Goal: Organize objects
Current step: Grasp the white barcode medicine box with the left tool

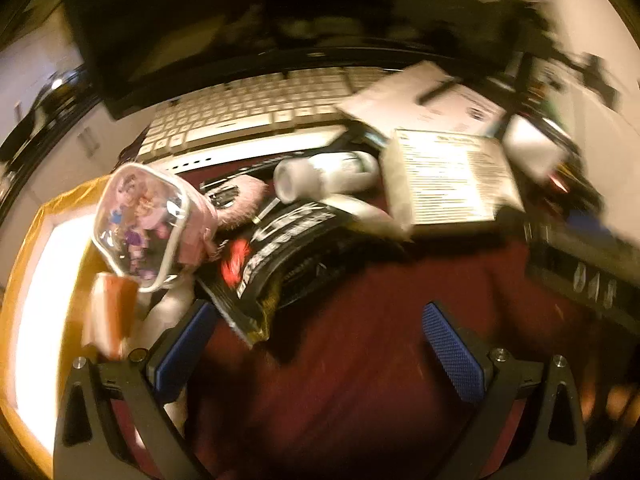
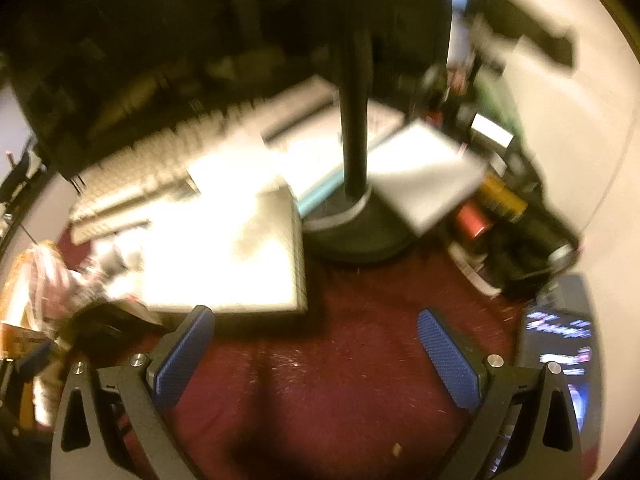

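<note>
1. Maroon cloth (image 1: 360, 360) lies bare under both your tools: the left gripper (image 1: 320, 344) and the right gripper (image 2: 316, 348) each hang with blue pads spread wide and nothing between them.
2. Judging from that, you are between picks, choosing a first target; nothing is in hand yet, and motion blur smears both views.
3. Just ahead of your left pads (image 1: 188, 344) lies one black snack packet (image 1: 288, 248). Beside it, to the left, stands one clear pouch (image 1: 144, 220) printed with cartoon figures, and a small orange item (image 1: 112, 312), too blurred to name, sits nearer still.
4. Beyond these you have one white roll (image 1: 316, 176) and one printed box (image 1: 452, 176) lying flat.
5. From your right side, that pale box (image 2: 224, 248) sits near the left pad, with one dark lamp base (image 2: 356, 232) beside it and one phone (image 2: 560, 360) at the right edge.
6. Farthest back, one white keyboard (image 1: 248, 112) runs under a dark monitor (image 1: 240, 20).
7. Your next move likely calls for dropping the left tool onto the packet's near edge, closing squarely so the slack film does not slip.
</note>
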Motion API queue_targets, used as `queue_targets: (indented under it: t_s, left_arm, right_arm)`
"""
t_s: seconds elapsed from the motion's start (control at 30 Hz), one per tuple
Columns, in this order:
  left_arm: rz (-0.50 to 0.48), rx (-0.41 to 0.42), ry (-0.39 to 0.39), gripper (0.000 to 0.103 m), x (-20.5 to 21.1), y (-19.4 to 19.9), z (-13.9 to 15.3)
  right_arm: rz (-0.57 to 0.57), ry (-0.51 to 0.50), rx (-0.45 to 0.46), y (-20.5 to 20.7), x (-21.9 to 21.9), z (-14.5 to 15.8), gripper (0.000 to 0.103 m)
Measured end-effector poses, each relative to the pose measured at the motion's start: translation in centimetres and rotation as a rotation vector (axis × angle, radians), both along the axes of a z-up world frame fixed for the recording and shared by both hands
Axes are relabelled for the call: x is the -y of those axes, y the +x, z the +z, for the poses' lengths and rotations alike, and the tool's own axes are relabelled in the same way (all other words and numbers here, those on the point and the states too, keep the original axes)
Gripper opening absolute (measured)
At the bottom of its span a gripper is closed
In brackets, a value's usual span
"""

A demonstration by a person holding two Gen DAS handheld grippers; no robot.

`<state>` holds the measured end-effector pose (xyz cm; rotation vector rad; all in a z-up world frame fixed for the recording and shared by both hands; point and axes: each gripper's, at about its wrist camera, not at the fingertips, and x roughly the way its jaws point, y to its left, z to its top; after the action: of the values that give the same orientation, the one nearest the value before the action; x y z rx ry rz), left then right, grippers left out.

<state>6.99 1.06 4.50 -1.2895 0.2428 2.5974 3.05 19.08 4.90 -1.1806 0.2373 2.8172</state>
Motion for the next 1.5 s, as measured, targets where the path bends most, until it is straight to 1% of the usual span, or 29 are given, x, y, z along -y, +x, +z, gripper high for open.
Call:
queue_targets:
  t_s: [0.1, 0.17, 0.2, 0.3, 0.33, 0.4, 0.5, 0.57, 0.63, 0.7, 0.77, 0.83, 0.9, 0.97, 1.03, 1.07, 1.1, 1.27, 1.37, 1.4, 1.47, 1.5]
  left_arm:
    - [-0.019, -0.007, 0.031, 0.103, 2.1, 1.9, 1.3]
    - [0.0, -0.003, 0.05, 0.103, 4.1, 3.2, 1.8]
    - [0.024, 0.015, 0.069, 0.103, 5.7, 3.7, 2.0]
    - [0.044, 0.05, 0.135, 0.103, 7.9, 4.2, 2.3]
    - [0.05, 0.057, 0.154, 0.103, 8.8, 4.5, 2.4]
    - [0.047, 0.053, 0.176, 0.103, 9.6, 5.2, 2.5]
    - [0.034, 0.049, 0.169, 0.103, 10.0, 5.4, 1.8]
    - [0.026, 0.067, 0.167, 0.103, 9.9, 5.4, 0.9]
    - [0.023, 0.079, 0.174, 0.096, 9.9, 5.0, 0.2]
    - [0.027, 0.092, 0.169, 0.085, 9.8, 4.4, -0.2]
    - [0.025, 0.093, 0.196, 0.082, 10.1, 4.2, 0.0]
    - [0.032, 0.08, 0.212, 0.082, 10.6, 4.2, 0.6]
    - [0.048, 0.073, 0.212, 0.082, 11.2, 4.2, 1.0]
    - [0.065, 0.087, 0.209, 0.08, 11.8, 4.2, 0.9]
    - [0.081, 0.112, 0.207, 0.071, 12.2, 4.4, 0.4]
    - [0.084, 0.121, 0.206, 0.064, 12.3, 4.5, 0.2]
    - [0.091, 0.133, 0.203, 0.059, 12.4, 4.4, -0.1]
    - [0.139, 0.164, 0.166, 0.057, 12.9, 4.0, -1.4]
    - [0.165, 0.205, 0.137, 0.057, 12.9, 3.5, -2.6]
    - [0.165, 0.184, 0.129, 0.057, 12.8, 3.5, -2.5]
    - [0.155, 0.182, 0.118, 0.057, 12.2, 3.4, -2.5]
    - [0.145, 0.179, 0.132, 0.053, 12.0, 3.3, -2.5]
  right_arm:
    - [0.012, 0.032, -0.098, 2.5, 0.3, 2.7, 0.103]
    - [0.028, 0.033, -0.138, 3.2, 0.7, 3.4, 0.103]
    - [0.03, 0.032, -0.141, 3.4, 1.1, 3.9, 0.103]
    - [0.056, -0.003, -0.144, 3.7, 2.6, 3.7, 0.103]
    - [0.07, -0.012, -0.144, 3.2, 3.3, 3.3, 0.103]
    - [0.095, -0.015, -0.142, 3.5, 4.5, 2.7, 0.103]
    - [0.137, -0.02, -0.132, 3.3, 5.8, 1.9, 0.103]
    - [0.161, -0.024, -0.123, 3.3, 6.5, 1.6, 0.103]
    - [0.174, -0.021, -0.117, 3.4, 7.0, 1.4, 0.103]
    - [0.178, -0.023, -0.112, 3.5, 7.4, 1.2, 0.103]
    - [0.182, -0.025, -0.106, 3.6, 7.5, 1.1, 0.103]
    - [0.184, -0.021, -0.105, 3.7, 7.6, 1.1, 0.103]
    - [0.182, -0.018, -0.106, 3.8, 7.6, 1.1, 0.103]
    - [0.185, -0.027, -0.108, 3.8, 7.7, 1.1, 0.103]
    - [0.192, -0.032, -0.104, 3.7, 8.1, 1.2, 0.103]
    - [0.199, -0.033, -0.103, 3.7, 8.3, 1.2, 0.103]
    - [0.208, -0.032, -0.103, 3.7, 8.5, 1.1, 0.103]
    - [0.245, -0.034, -0.103, 3.9, 9.6, 1.1, 0.103]
    - [0.248, -0.034, -0.108, 4.0, 9.9, 1.2, 0.103]
    - [0.249, -0.036, -0.11, 4.0, 9.9, 1.2, 0.103]
    - [0.251, -0.041, -0.112, 4.0, 10.1, 1.2, 0.103]
    - [0.253, -0.043, -0.112, 4.1, 10.1, 1.2, 0.103]
